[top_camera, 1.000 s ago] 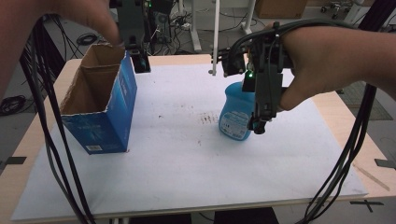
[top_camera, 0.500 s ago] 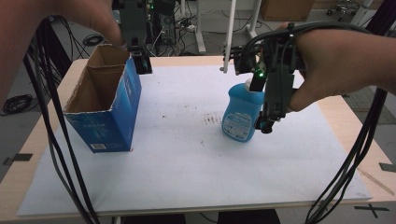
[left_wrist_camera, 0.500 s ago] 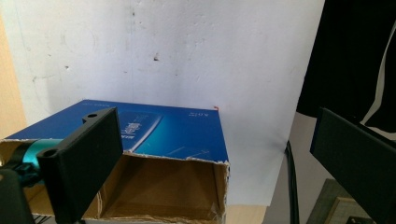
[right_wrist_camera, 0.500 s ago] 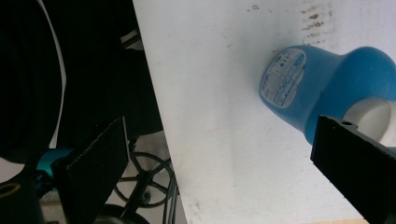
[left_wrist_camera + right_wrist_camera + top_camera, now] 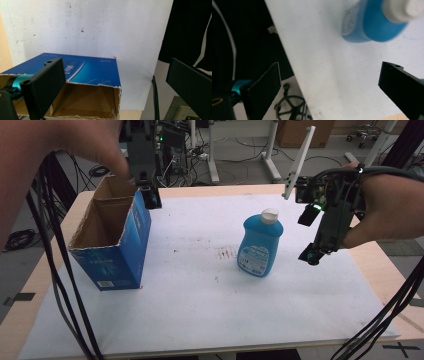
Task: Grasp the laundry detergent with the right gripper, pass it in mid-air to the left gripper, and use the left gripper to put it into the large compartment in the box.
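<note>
A blue bottle [image 5: 259, 246] with a white cap stands upright on the white sheet [image 5: 200, 305], right of centre. My right gripper [image 5: 308, 236] hovers just right of it, apart from it, jaws wide open and empty. From the right gripper view [image 5: 332, 82] the blue bottle [image 5: 377, 25] lies ahead beyond the jaws, blurred. An open-topped blue cardboard box [image 5: 114, 245] stands at the left. My left gripper [image 5: 150, 197] hangs at the box's far end, open. In the left gripper view [image 5: 113, 66] its jaws spread over the blue cardboard box [image 5: 92, 72], whose brown inside is empty.
Black cables trail down from both hands, at the left [image 5: 55, 270] and at the right [image 5: 390, 320]. A white post [image 5: 300, 160] leans at the table's back edge. Bare wooden table edge [image 5: 380, 270] shows right of the sheet.
The right gripper, which was around the bottle, has opened and drawn away to the right. The bottle now stands free and upright. The left gripper has stayed at the box.
</note>
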### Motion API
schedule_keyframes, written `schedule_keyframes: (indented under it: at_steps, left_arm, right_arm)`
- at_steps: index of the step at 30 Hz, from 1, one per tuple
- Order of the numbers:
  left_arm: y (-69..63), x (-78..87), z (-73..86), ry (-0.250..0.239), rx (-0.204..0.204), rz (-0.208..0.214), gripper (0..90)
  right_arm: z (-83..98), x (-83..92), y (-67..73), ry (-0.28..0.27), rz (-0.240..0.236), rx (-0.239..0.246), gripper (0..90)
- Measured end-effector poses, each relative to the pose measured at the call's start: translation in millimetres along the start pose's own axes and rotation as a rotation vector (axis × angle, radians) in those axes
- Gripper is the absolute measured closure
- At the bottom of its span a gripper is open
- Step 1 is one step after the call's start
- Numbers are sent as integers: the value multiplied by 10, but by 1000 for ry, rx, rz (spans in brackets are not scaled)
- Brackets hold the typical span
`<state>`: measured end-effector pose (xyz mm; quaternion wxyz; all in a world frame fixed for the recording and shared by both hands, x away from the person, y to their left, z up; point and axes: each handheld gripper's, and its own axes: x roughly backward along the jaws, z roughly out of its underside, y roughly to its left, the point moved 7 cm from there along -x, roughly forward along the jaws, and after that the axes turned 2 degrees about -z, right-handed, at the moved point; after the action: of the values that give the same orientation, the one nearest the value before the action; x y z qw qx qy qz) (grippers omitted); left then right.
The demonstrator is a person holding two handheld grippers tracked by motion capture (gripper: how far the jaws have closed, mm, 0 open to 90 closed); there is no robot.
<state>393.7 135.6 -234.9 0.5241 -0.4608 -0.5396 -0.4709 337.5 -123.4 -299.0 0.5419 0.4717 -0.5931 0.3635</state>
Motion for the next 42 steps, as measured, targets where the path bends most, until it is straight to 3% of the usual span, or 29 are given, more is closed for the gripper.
schedule_keyframes:
  at_steps: [9,17,30,31,42]
  left_arm:
    - [17,-19,-25,-2,0,1,23]
    - [25,-33,-42,7,0,4,23]
    - [17,-38,-57,5,2,5,23]
    - [13,-35,-61,7,1,4,23]
    - [4,-1,-51,-21,5,2,23]
  right_arm:
    - [303,-123,-229,-143,16,-82,35]
    - [408,-283,-312,-260,25,-118,35]
    - [401,-531,-401,-426,31,-174,35]
    - [368,-610,-433,-463,27,-179,35]
    - [251,-902,-503,-535,10,-218,35]
